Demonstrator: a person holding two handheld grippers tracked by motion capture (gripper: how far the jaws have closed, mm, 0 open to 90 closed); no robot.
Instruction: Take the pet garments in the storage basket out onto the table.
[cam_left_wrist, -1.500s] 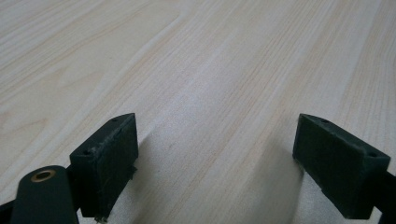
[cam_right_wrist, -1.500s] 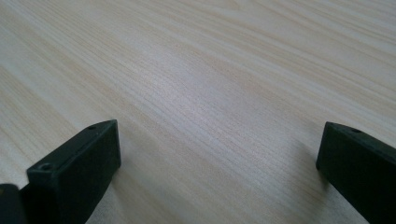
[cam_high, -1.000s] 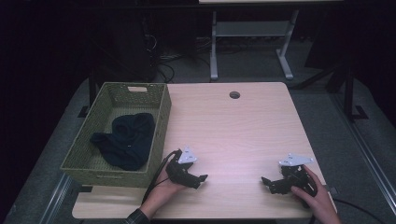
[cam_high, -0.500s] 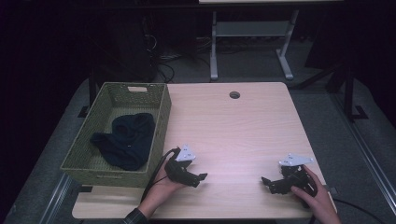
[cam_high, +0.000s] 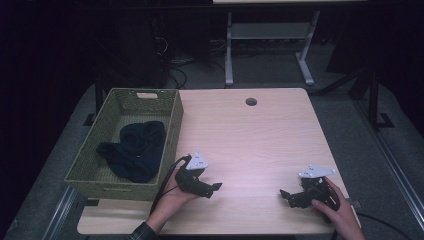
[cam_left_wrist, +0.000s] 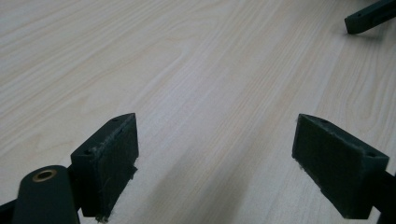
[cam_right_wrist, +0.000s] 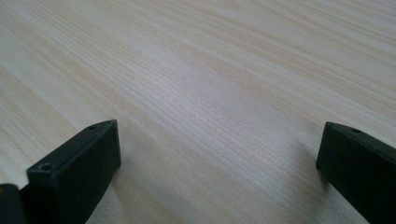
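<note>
Dark clothing (cam_high: 134, 150) lies bunched in the woven green basket (cam_high: 172, 131) at the left of the high view, well apart from the right gripper and near the left. Over the past second the left gripper (cam_high: 216, 187), low and left of centre, has turned slightly on the pale wooden table (cam_high: 250, 135), while the right gripper (cam_high: 283, 193) at lower right has stayed put; judging by this, no reach toward the basket has begun. In the left gripper view its fingers (cam_left_wrist: 109, 158) stand wide apart over bare wood, gripping nothing, the other gripper's jaw tip at upper right. In the right gripper view the fingers (cam_right_wrist: 79, 172) are spread just as wide, empty, hovering at the tabletop.
</note>
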